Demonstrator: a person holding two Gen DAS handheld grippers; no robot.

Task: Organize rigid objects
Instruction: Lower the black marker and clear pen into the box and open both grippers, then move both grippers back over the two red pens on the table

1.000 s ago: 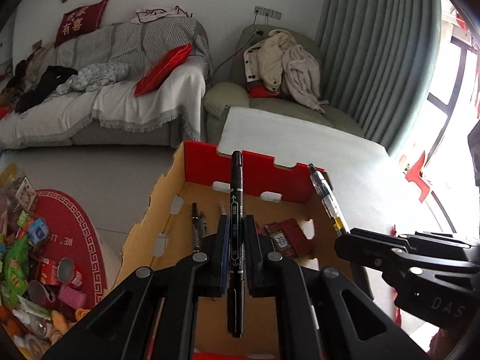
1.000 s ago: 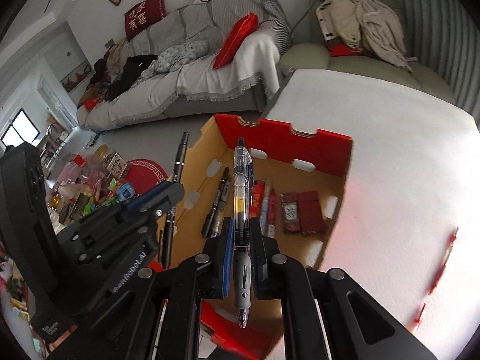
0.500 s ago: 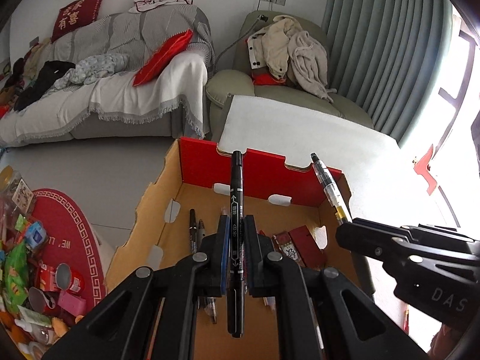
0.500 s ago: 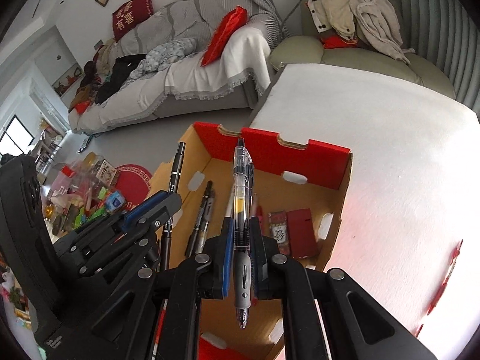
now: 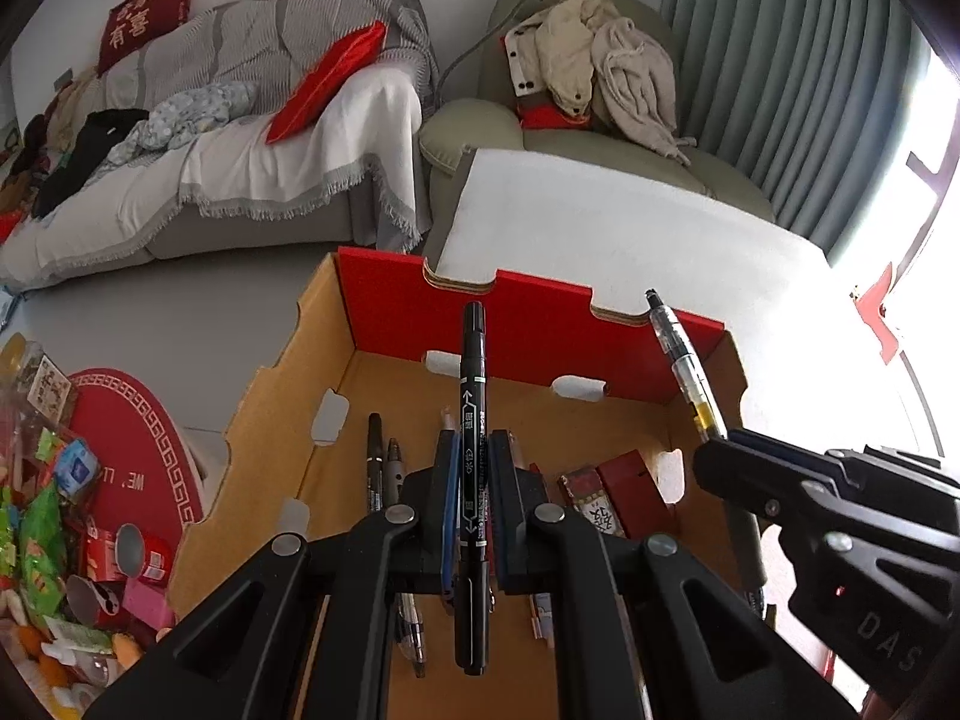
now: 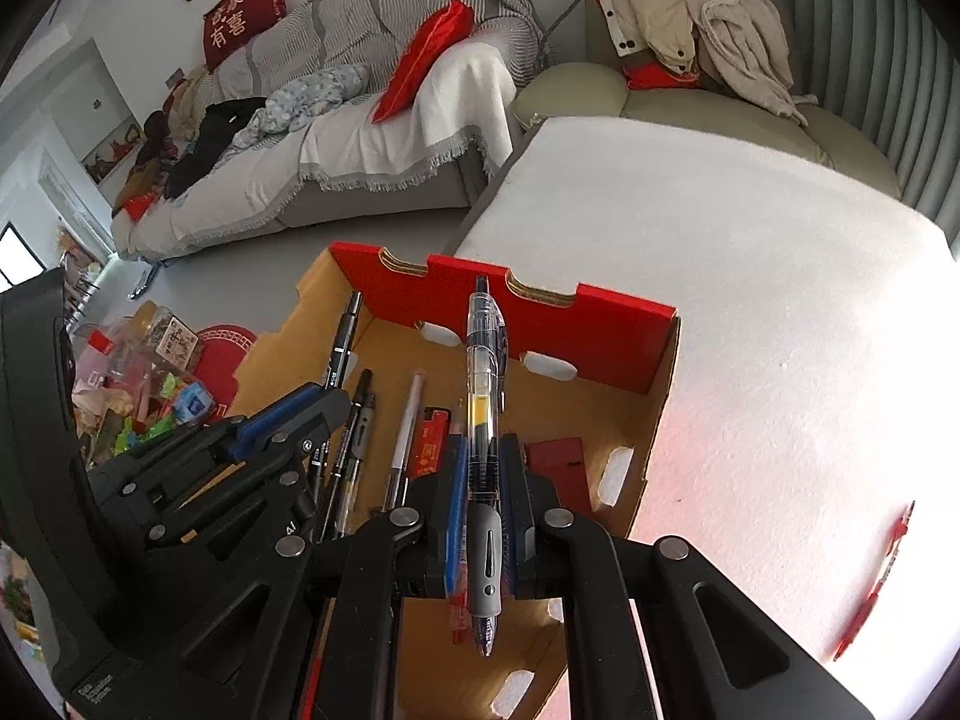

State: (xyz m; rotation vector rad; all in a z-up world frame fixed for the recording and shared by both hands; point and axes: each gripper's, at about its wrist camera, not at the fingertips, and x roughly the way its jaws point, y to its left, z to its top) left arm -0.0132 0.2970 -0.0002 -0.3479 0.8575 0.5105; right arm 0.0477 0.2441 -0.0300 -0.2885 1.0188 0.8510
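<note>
**Both grippers loaded, over the box**

Left gripper [image 5: 471, 516]: clamped on a black marker [image 5: 473, 420], which runs lengthwise between the pads, tip toward the red far wall. It hangs over the middle of the box [image 5: 288, 420].

Box: cardboard, red far wall, open top, sitting at the near-left corner of the white table [image 6: 750, 276]. On its floor, left to right: two dark pens [image 5: 384, 468] by the left wall, a white pen [image 6: 408, 426] near the middle, red packs [image 5: 618, 489] toward the right wall.

Right gripper [image 6: 483, 516]: clamped on a clear pen [image 6: 483, 384] with a grey grip, tip toward the far wall, over the right half of the box.

The grippers sit side by side, each visible in the other's view.
</note>
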